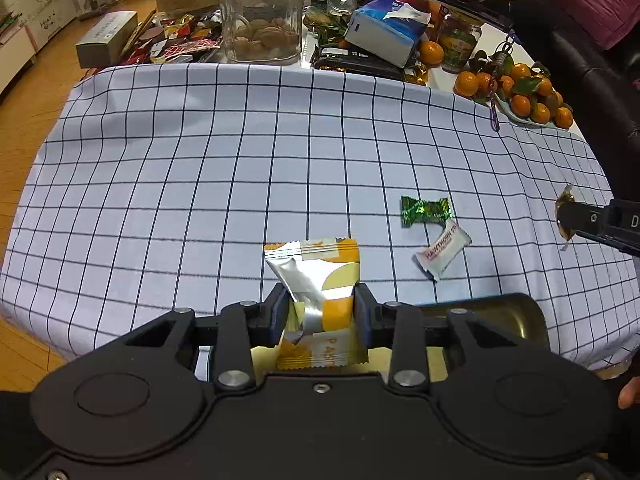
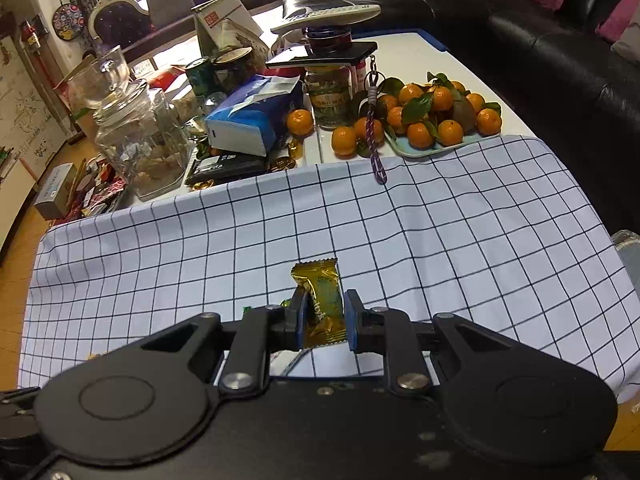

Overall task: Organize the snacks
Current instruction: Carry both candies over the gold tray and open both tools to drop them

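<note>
My left gripper [image 1: 320, 300] is shut on an orange, white and silver snack packet [image 1: 316, 276] and holds it above the near edge of the checked cloth [image 1: 200, 180]. A metal tin [image 1: 504, 316] lies just below and right of it, with another orange packet [image 1: 320, 354] under the fingers. A green candy [image 1: 425, 210] and a white hawthorn candy [image 1: 442, 254] lie on the cloth to the right. My right gripper [image 2: 325, 316] is shut on a gold-wrapped candy [image 2: 324, 304]; it also shows at the right edge of the left wrist view [image 1: 565, 220].
Behind the cloth stand a glass jar of nuts [image 1: 262, 12], a blue tissue pack [image 1: 386, 28], jars and boxes. A tray of tangerines [image 2: 436, 116] sits at the back right with a purple cord [image 2: 376, 148]. A black sofa [image 2: 560, 48] is on the right.
</note>
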{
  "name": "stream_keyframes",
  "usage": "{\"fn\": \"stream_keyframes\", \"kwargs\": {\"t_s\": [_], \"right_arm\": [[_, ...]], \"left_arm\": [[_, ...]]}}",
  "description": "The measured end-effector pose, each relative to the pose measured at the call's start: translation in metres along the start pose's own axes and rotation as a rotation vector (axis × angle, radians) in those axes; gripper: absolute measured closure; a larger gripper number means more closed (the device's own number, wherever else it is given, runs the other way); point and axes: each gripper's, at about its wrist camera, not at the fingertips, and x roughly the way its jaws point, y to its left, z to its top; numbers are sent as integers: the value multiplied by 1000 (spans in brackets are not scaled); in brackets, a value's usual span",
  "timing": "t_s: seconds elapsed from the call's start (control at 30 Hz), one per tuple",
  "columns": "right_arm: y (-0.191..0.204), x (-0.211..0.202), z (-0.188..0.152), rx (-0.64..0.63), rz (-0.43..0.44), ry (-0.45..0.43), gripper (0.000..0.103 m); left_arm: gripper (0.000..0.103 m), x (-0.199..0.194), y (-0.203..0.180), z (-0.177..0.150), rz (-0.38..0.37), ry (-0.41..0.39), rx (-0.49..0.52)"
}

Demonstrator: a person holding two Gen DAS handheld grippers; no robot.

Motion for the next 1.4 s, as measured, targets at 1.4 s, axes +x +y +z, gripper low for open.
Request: {"fn": "stream_keyframes", "kwargs": {"t_s": [1.4], "right_arm": [[-27,-74,-139,181,-2,18,77]], "left_arm": [[57,-23,-12,-115,-77,52,110]]}}
